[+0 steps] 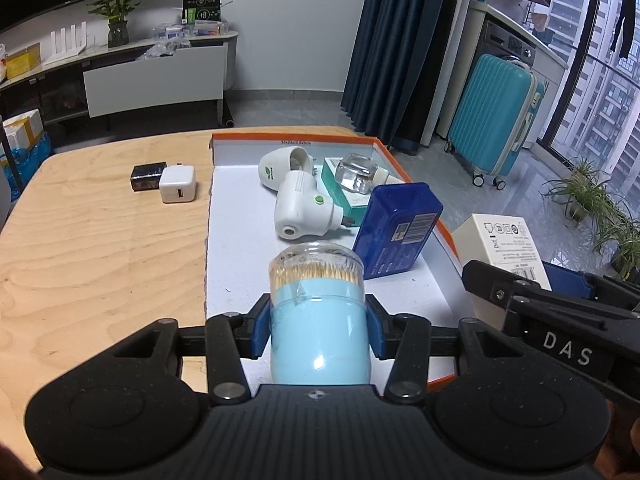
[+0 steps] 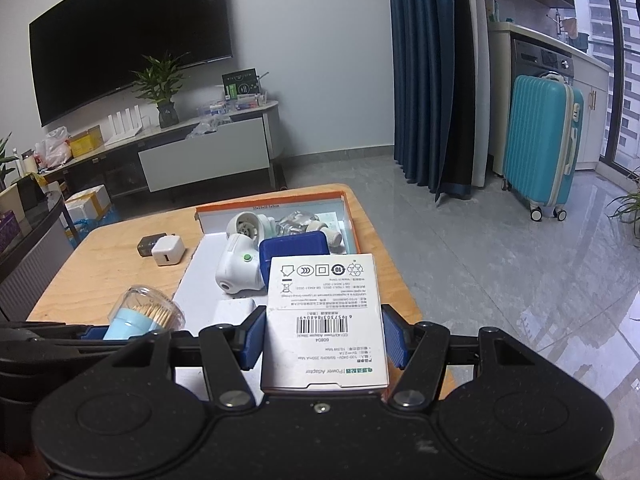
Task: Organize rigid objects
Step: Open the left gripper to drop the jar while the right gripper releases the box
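My left gripper [image 1: 318, 326] is shut on a light blue toothpick jar [image 1: 318, 320] with a clear lid, held over the near end of the orange-rimmed white box [image 1: 236, 220]. My right gripper [image 2: 324, 336] is shut on a white power adapter box [image 2: 326, 320], which hangs above the same box's right side. The toothpick jar [image 2: 140, 316] shows at the lower left of the right wrist view; the adapter box [image 1: 500, 244] shows at the right of the left wrist view. Inside the box lie two white plug-in devices [image 1: 300, 208], a blue case [image 1: 396, 232], a glass jar [image 1: 356, 174] and a teal-and-white carton [image 1: 344, 196].
On the wooden table [image 1: 100, 248], left of the box, a white charger cube [image 1: 178, 189] touches a small black block [image 1: 146, 176]. Past the table's far edge are a TV stand [image 1: 152, 76], blue curtains [image 1: 384, 40] and a teal suitcase [image 1: 496, 116] on the tiled floor.
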The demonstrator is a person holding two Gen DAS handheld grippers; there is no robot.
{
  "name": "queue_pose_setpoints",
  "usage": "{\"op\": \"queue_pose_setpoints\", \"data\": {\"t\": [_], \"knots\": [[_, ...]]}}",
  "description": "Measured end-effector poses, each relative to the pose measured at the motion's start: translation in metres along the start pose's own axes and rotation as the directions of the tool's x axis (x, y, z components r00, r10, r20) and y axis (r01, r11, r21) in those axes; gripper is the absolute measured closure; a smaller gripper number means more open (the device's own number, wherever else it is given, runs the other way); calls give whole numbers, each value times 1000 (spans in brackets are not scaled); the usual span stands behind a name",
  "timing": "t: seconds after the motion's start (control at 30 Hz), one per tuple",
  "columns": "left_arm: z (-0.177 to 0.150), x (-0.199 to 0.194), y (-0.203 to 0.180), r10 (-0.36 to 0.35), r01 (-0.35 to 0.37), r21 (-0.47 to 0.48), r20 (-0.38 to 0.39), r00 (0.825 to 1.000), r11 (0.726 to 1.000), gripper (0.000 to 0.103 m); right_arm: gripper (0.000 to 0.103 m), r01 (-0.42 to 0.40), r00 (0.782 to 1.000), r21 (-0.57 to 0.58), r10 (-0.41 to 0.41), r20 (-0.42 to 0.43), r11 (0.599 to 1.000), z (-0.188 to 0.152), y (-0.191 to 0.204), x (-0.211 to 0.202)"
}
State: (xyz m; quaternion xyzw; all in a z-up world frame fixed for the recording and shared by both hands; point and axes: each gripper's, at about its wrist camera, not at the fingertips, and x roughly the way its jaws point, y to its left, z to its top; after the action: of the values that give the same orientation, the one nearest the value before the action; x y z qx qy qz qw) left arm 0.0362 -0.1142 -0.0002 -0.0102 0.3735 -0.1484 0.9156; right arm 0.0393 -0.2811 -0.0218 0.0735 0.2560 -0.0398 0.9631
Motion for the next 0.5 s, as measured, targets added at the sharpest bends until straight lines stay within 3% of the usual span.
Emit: {"op": "queue_pose_setpoints", "data": {"t": [0.5], "knots": [[5, 16, 1, -48, 47, -16, -27, 998, 999, 55, 31, 19, 1000, 18, -19, -13, 1000, 2, -6, 16]]}}
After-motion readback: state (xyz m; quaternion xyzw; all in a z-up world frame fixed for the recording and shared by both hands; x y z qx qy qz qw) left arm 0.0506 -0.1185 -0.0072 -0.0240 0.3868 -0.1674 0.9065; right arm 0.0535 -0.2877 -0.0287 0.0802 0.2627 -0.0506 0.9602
